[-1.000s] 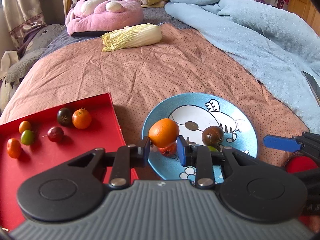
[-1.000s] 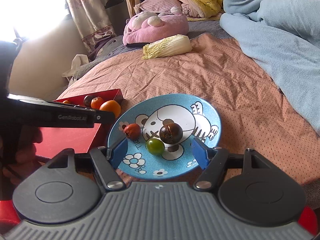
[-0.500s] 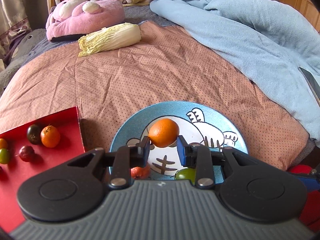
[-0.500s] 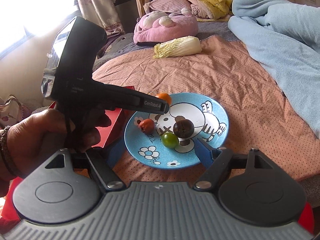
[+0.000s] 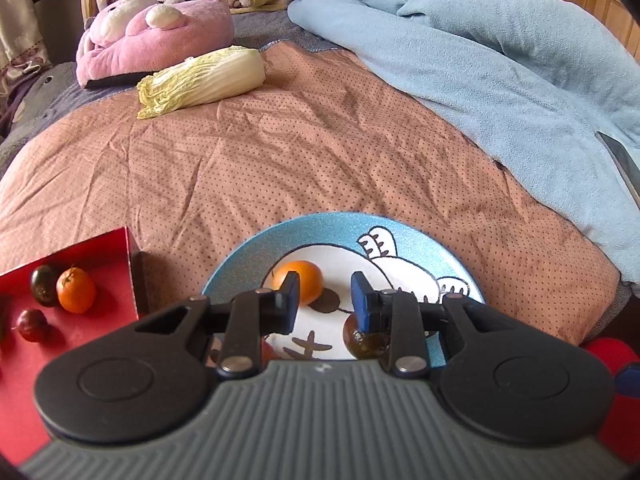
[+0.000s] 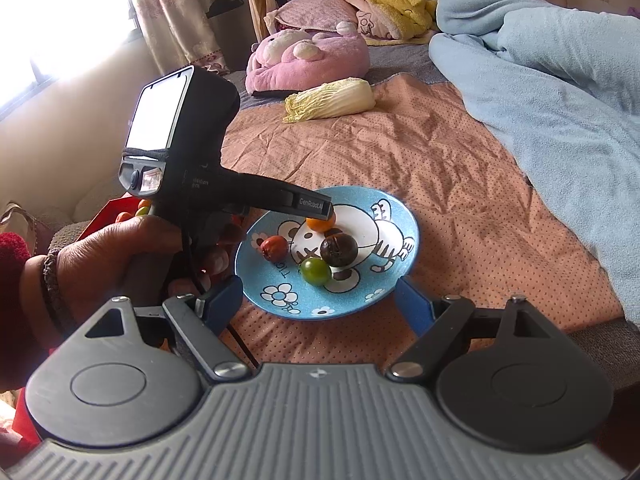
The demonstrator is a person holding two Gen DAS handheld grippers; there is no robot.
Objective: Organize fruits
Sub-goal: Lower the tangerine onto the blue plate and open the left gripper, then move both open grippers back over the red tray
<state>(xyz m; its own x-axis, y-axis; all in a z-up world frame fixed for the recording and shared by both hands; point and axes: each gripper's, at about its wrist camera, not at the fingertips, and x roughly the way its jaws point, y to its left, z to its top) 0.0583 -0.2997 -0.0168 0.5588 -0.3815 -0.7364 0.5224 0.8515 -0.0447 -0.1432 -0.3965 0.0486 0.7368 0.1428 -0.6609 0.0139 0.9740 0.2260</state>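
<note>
Four fruits sat on our blue cartoon plate (image 6: 394,280): left tongs (image 5: 325,294) spread beside the firm, rollable tangerine (image 5: 305,280), best gripped across its middle; right tongs (image 6: 320,306) spread, empty.

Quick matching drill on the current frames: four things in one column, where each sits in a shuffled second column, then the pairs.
Things:
1. green fruit
2. cabbage
3. left gripper
4. dark fruit beside an orange

Places or states:
A. in the red tray
B. open above the blue plate
C. on the blue plate
D. on the bedspread near the pink plush

Pairs: 1-C, 2-D, 3-B, 4-A
</note>
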